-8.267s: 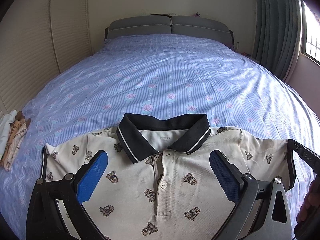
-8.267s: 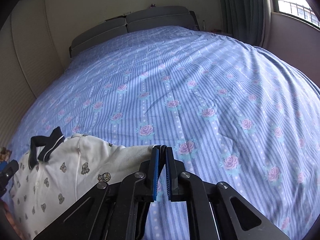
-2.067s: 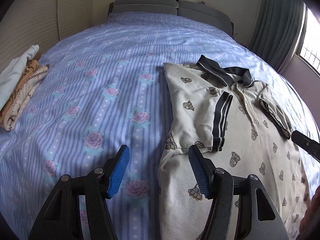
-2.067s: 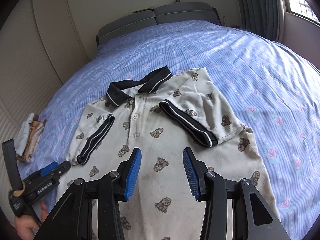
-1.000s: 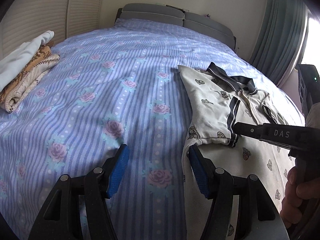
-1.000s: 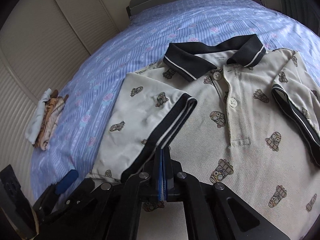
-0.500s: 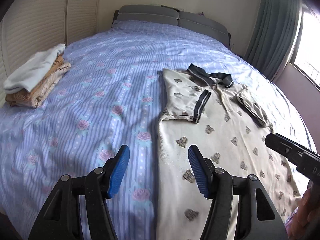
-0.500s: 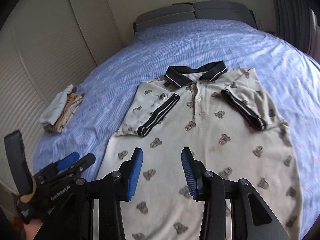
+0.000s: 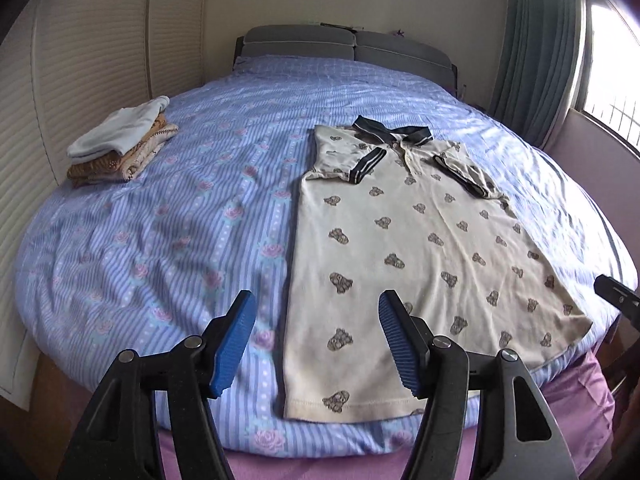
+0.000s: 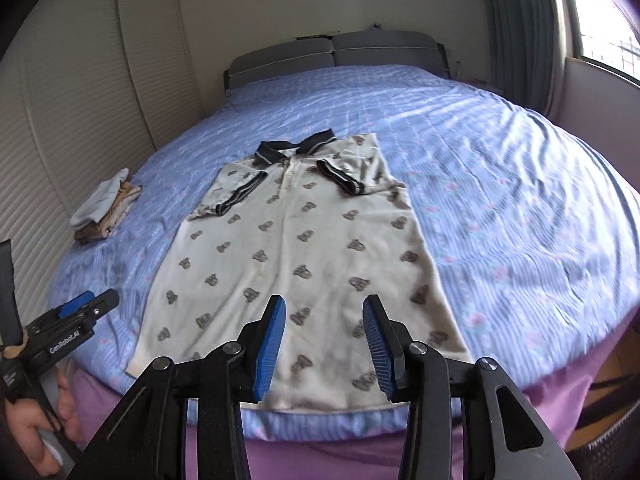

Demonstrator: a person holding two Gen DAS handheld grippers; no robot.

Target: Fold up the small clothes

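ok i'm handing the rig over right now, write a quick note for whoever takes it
Left gripper: jaws open, holding nothing, above the near left part of the shirt.
Right gripper: jaws open, holding nothing, above the hem.
Shirt: flat on the bed, buttons up, collar toward the headboard, hem at the near edge.
Done: both sleeves folded in onto the chest.
Left: fold the body up and, probably, put it with the folded pile at the far left.

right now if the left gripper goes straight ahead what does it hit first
Probably the polo shirt, near its left edge by the hem. The left gripper is open and hovers above it; depth is unclear, so it might land on the bedsheet beside it.
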